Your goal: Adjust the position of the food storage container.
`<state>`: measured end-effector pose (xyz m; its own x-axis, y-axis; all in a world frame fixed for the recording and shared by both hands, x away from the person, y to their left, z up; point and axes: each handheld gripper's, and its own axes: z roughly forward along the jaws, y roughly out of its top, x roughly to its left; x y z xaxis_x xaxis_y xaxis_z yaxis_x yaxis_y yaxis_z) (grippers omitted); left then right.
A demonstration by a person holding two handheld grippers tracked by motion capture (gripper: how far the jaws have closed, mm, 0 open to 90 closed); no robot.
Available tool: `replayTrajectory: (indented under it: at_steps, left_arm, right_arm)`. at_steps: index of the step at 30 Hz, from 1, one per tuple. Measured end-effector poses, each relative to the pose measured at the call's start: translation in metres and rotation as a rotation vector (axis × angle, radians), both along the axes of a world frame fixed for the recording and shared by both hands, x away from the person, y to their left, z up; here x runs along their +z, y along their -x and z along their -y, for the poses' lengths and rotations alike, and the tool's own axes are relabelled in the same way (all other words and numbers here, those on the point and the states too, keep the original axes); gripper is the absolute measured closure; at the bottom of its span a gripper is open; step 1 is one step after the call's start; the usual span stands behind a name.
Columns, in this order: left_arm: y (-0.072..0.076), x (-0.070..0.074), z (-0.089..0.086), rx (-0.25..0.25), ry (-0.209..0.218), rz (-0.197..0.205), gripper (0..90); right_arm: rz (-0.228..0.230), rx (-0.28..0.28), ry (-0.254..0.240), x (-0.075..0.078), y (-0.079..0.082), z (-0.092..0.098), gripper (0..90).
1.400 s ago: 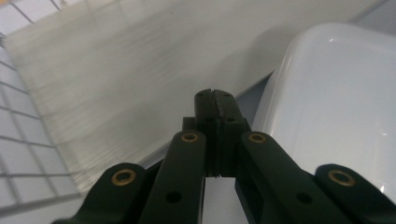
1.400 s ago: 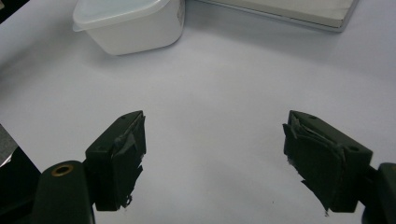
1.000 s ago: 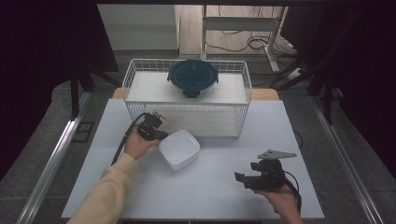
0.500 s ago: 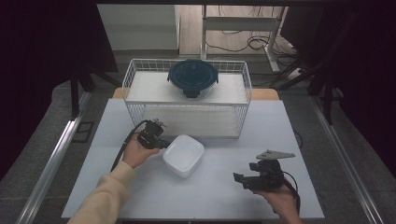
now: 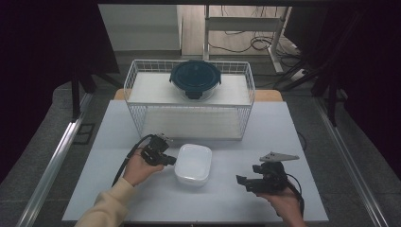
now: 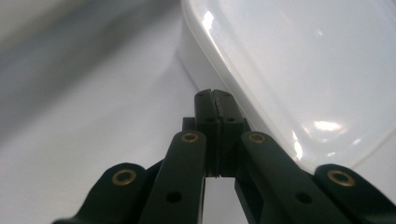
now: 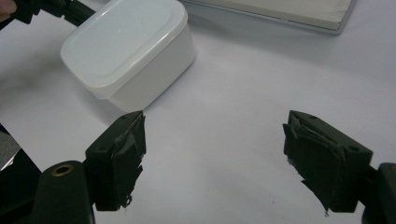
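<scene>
A white lidded container (image 5: 193, 163) lies on the white table top, in front of the wire basket. My left gripper (image 5: 171, 161) is shut, and its closed tips rest against the container's left side. In the left gripper view the jaws (image 6: 215, 95) meet with nothing between them, right at the container's wall (image 6: 299, 70). My right gripper (image 5: 247, 175) sits near the front right, pointing left toward the container, and is open and empty. The right gripper view shows its jaws (image 7: 215, 140) wide apart, with the container (image 7: 130, 51) and the left gripper (image 7: 56, 9) beyond them.
A white wire basket (image 5: 189, 127) stands at the back of the table, and a dark blue round lidded bowl (image 5: 195, 78) sits inside it. Bare table top (image 5: 142, 198) lies in front of both hands. Metal rails run along both sides of the table.
My left gripper has moved right and toward the front edge, and the white container has slid the same way with it. The right gripper has stayed put.
</scene>
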<state>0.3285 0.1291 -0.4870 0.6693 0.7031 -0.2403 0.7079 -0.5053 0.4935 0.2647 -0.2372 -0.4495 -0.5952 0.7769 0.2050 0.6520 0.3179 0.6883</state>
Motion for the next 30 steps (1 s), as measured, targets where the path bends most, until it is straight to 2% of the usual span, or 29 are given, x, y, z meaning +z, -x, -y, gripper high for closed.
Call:
replayTrajectory:
  at_steps: [4, 11, 21, 25, 30]
  left_arm:
    - [0.007, -0.005, 0.005, -0.012, 0.01, -0.011, 90.0]
    - [0.01, -0.007, 0.009, -0.008, 0.05, -0.028, 90.0]
    - [0.009, -0.009, 0.013, -0.001, 0.064, -0.03, 90.0]
    - [0.01, -0.002, 0.004, 0.022, 0.069, -0.003, 90.0]
    - [0.026, 0.019, -0.014, 0.068, 0.167, 0.056, 90.0]
  right_arm:
    - [-0.003, 0.004, 0.001, 0.0, 0.0, -0.001, 20.6]
    - [-0.004, 0.003, 0.002, -0.001, 0.0, -0.001, 20.6]
    - [-0.006, 0.006, 0.004, -0.001, 0.0, -0.002, 20.5]
    - [-0.005, 0.003, 0.002, -0.001, 0.0, -0.001, 20.6]
    - [-0.003, 0.02, -0.039, 0.001, 0.001, 0.0, 20.5]
